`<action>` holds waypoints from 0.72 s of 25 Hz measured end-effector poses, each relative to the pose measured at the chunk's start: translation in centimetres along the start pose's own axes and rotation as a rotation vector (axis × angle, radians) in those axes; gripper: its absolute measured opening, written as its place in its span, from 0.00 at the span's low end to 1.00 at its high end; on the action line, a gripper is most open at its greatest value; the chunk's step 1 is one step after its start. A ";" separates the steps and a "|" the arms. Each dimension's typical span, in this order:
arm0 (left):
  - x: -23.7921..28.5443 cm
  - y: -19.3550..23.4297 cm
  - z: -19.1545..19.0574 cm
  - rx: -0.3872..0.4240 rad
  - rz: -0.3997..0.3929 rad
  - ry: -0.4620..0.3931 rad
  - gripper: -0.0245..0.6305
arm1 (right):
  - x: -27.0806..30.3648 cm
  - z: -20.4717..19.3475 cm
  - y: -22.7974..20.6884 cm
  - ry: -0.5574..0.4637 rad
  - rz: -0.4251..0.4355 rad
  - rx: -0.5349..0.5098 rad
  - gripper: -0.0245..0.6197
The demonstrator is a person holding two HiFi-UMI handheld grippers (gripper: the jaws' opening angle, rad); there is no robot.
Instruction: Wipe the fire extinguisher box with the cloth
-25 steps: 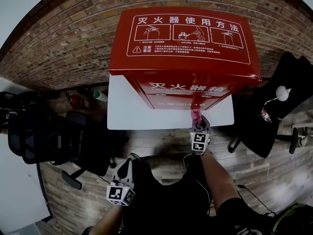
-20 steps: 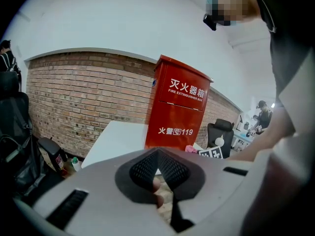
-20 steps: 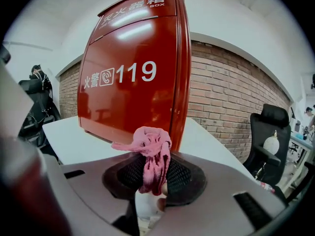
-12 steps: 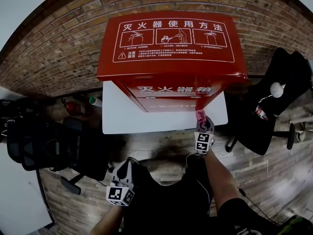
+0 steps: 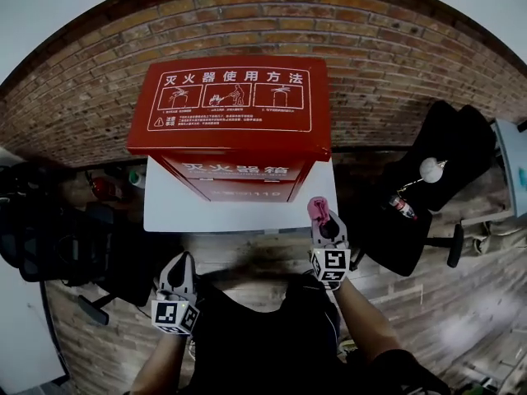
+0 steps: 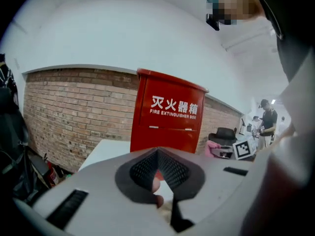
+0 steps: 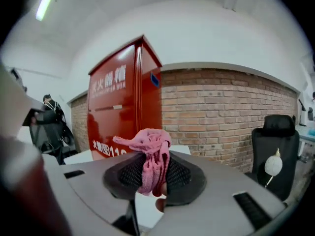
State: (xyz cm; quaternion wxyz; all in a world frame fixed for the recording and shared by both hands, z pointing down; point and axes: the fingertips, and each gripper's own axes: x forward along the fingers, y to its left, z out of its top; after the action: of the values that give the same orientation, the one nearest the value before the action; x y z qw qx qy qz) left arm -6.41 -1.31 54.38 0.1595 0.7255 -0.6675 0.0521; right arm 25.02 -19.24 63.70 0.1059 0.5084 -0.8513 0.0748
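Head view: my right claw [image 5: 319,215] hangs just short of the fire extinguisher box [image 5: 235,126], with my left claw [image 5: 182,262] further back. Left gripper view: jaws together, empty, box dead ahead. Right gripper view: jaws clamped on the pink cloth [image 7: 150,154], box ahead-left.

My right tongs [image 7: 154,175] are clamped on the bunched pink cloth [image 7: 150,154], sitting just right of the red fire extinguisher box [image 7: 120,102]. A brick wall [image 7: 221,107] runs off to the box's right, with a black chair [image 7: 275,144] further right.
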 end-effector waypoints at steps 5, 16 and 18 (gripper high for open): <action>2.6 -2.7 7.6 0.071 -0.076 -0.112 0.07 | -5.1 11.5 1.1 -0.104 0.105 0.035 0.19; 6.6 -4.3 12.4 0.195 -0.481 -0.175 0.07 | -10.1 17.8 6.8 -0.194 -0.220 0.093 0.19; 6.3 -3.8 12.9 0.204 -0.531 -0.164 0.07 | -10.7 18.4 8.7 -0.201 -0.257 0.123 0.19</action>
State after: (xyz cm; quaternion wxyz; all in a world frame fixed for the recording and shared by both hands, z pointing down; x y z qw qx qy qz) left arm -3.79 -10.95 43.45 0.0395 0.8887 -0.4564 0.0164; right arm 20.38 -10.38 43.04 -0.0025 0.6236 -0.7793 0.0615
